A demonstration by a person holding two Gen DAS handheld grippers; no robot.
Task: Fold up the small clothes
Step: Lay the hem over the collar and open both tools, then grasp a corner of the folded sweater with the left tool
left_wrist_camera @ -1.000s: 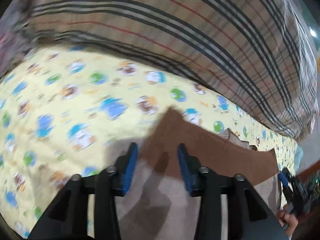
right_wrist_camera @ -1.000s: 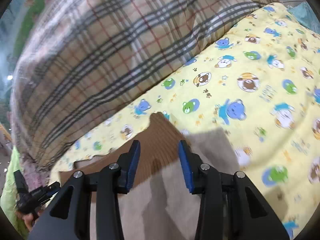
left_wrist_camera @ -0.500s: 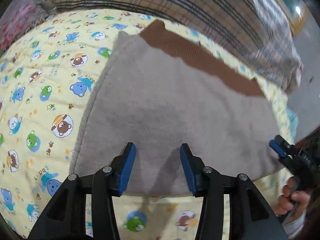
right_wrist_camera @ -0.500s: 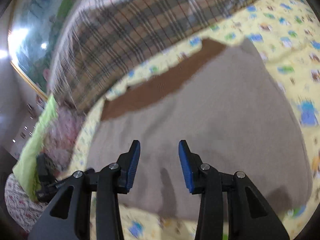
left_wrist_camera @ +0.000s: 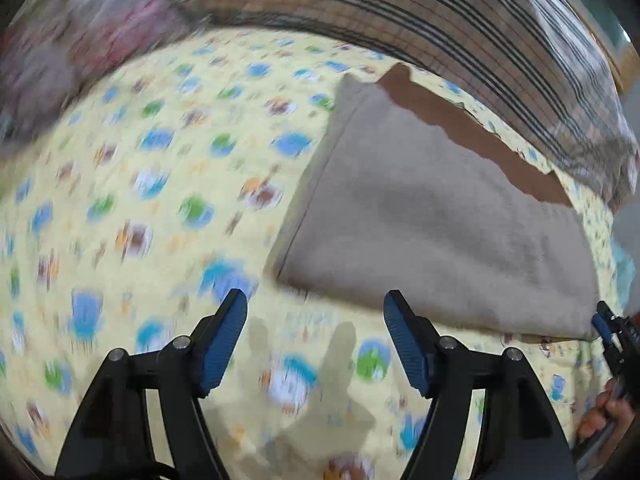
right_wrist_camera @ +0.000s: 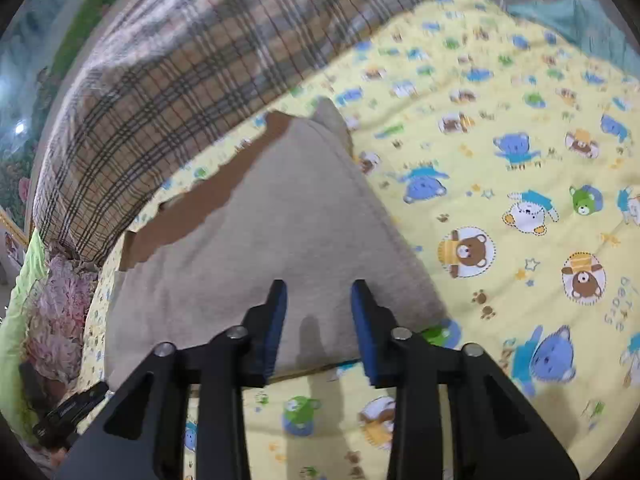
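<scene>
Garment (left_wrist_camera: 440, 216) lies folded once on the bed (left_wrist_camera: 140, 200); our left tool (left_wrist_camera: 316, 336) opens empty, right tool (right_wrist_camera: 318, 320) closes (nothing pinched yet), so we next grab its near edge.

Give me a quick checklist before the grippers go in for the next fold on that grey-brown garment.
1. Garment lies flat on the yellow sheet: ok.
2. First fold done, brown layer showing only along the far edge: ok.
3. Left gripper empty, jaws opening: ok; it is over bare sheet, short of the near edge.
4. Right gripper jaws closing over the near edge with nothing pinched: cannot tell whether the pads touch cloth.
5. Plaid bedding clear of the garment: ok, a strip of sheet shows between.
6. Left view sharp enough to aim: not ok, blurred.
</scene>
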